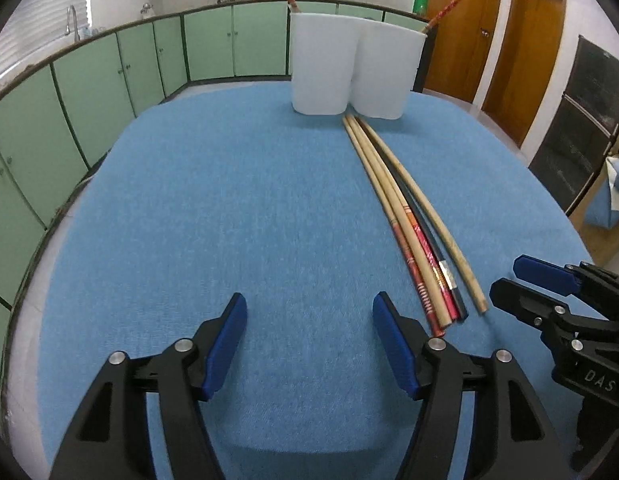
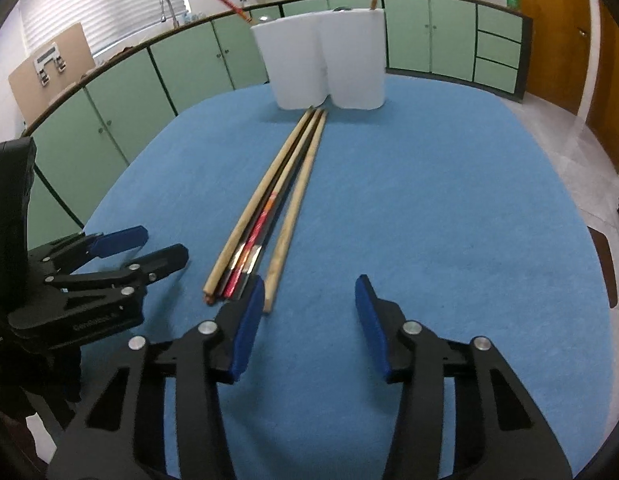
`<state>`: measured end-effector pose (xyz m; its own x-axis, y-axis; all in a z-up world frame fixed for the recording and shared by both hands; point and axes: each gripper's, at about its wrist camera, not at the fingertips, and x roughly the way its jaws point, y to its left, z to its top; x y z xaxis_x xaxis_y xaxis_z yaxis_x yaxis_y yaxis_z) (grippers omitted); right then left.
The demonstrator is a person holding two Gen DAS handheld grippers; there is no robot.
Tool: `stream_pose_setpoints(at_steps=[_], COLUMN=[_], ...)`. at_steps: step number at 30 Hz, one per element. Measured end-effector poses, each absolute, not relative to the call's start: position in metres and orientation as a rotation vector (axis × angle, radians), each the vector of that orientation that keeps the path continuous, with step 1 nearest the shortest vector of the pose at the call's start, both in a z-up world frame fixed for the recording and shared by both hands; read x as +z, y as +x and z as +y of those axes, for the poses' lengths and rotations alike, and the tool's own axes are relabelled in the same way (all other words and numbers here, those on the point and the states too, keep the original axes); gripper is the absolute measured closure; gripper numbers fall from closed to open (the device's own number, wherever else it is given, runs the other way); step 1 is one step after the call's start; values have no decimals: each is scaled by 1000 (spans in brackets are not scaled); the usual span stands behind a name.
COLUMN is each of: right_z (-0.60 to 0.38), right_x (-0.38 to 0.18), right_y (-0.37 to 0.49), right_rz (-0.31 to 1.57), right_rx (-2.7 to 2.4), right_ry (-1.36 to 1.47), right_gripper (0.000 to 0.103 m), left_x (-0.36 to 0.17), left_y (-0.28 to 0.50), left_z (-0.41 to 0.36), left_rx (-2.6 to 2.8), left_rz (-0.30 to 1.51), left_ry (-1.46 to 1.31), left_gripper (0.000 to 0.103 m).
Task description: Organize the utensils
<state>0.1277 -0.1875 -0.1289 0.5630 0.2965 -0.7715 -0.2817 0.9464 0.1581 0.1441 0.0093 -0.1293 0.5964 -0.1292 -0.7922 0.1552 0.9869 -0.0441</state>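
Left gripper [image 1: 309, 312] jaws wide, empty — chopsticks [image 1: 405, 216] just right; right gripper [image 2: 309, 294] jaws apart — bundle just left.

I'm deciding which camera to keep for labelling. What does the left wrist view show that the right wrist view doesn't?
Only the left wrist view shows two wooden doors and a dark cabinet at its right edge. Only the right wrist view shows a cardboard sheet leaning by the window. Both show the chopsticks on the blue cloth, the two white cups, each holding a red chopstick, and both open grippers: left gripper, right gripper.
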Motion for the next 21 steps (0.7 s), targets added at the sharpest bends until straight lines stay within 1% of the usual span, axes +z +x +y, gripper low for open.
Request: stream_pose_setpoints(at_steps=[3, 8, 10, 12, 13, 14, 15, 21], right_z=[-183, -175, -172, -170, -169, -170, -170, -179], right_x=[-130, -132, -133, -133, -133, -133, -133, -132], right_y=[127, 127, 127, 128, 128, 129, 130, 131], right_rz=[918, 912, 912, 912, 913, 915, 916, 914], right_rx=[348, 343, 344, 345, 347, 347, 346, 332], right_ry=[5, -41, -51, -60, -61, -61, -57, -20], right_gripper=[64, 69, 75, 84, 87, 93, 95, 97], left_x=[-128, -127, -127, -126, -126, -126, -125, -124], left_y=[142, 141, 141, 141, 141, 141, 141, 140], left_z=[10, 13, 14, 15, 15, 15, 15, 9], left_rx=[-167, -170, -170, -170, -170, -170, -172, -185], left_rz=[913, 902, 900, 898, 897, 896, 895, 890], left_ry=[28, -2, -12, -20, -23, -26, -31, -37], left_gripper=[38, 38, 38, 38, 38, 38, 38, 38])
